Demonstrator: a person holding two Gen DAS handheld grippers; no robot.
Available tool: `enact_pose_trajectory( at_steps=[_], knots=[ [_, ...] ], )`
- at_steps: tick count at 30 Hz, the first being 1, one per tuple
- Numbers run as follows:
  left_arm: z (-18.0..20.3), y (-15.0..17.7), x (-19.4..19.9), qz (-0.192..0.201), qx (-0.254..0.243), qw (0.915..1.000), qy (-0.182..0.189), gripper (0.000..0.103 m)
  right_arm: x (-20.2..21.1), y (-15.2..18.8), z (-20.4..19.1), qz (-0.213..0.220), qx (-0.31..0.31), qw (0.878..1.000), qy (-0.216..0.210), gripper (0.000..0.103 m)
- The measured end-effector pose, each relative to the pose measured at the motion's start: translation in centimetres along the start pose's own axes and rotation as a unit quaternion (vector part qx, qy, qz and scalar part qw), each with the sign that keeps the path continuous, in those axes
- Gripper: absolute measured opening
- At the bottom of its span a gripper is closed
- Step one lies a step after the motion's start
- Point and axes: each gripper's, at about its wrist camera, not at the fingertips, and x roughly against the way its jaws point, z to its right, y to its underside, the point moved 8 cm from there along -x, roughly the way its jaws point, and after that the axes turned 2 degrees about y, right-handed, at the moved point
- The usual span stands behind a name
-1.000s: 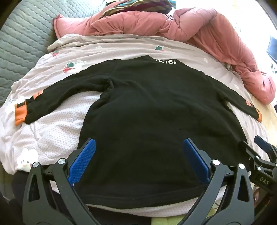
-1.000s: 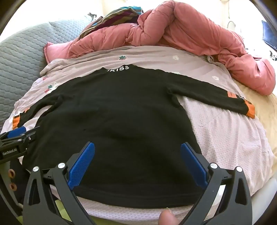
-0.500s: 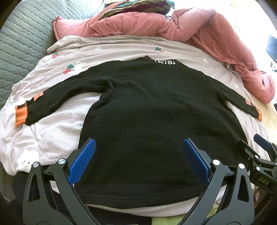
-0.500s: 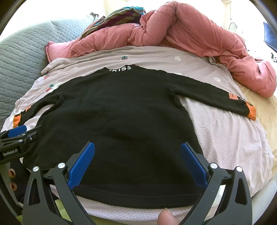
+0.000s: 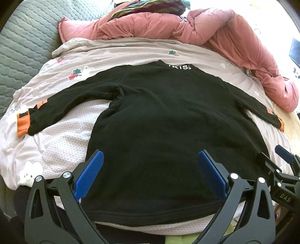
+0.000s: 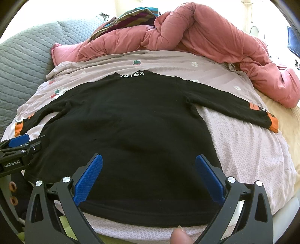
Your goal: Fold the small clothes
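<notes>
A small black long-sleeved shirt [image 5: 168, 127] with orange cuffs and white letters at the collar lies flat, back up, sleeves spread, on a pale patterned sheet [image 5: 61, 135]. It also shows in the right wrist view [image 6: 127, 127]. My left gripper [image 5: 150, 170] is open and empty, hovering over the shirt's hem toward its left side. My right gripper [image 6: 149, 169] is open and empty over the hem toward the right. Each gripper shows at the edge of the other's view: the right gripper [image 5: 281, 169], the left gripper [image 6: 18, 148].
A bunched pink quilt [image 5: 196, 26] lies along the far side and right of the bed. A grey quilted cover [image 5: 20, 41] is at the left. A striped cloth [image 6: 131, 16] sits behind the quilt. The bed's near edge is just below the hem.
Both views have pulled slightly back and up from the shirt. The shirt has not moved and both grippers stay open.
</notes>
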Motion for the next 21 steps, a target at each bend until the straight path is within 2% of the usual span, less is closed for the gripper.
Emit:
enact_pose_trajectory(
  at_steps=[21],
  knots=[
    [-0.15,0.05,-0.04,-0.001,0.0,1.0,-0.001,0.095,-0.12,0.2,0.1,-0.001,-0.001,1.0,0.002,0.099]
  ],
)
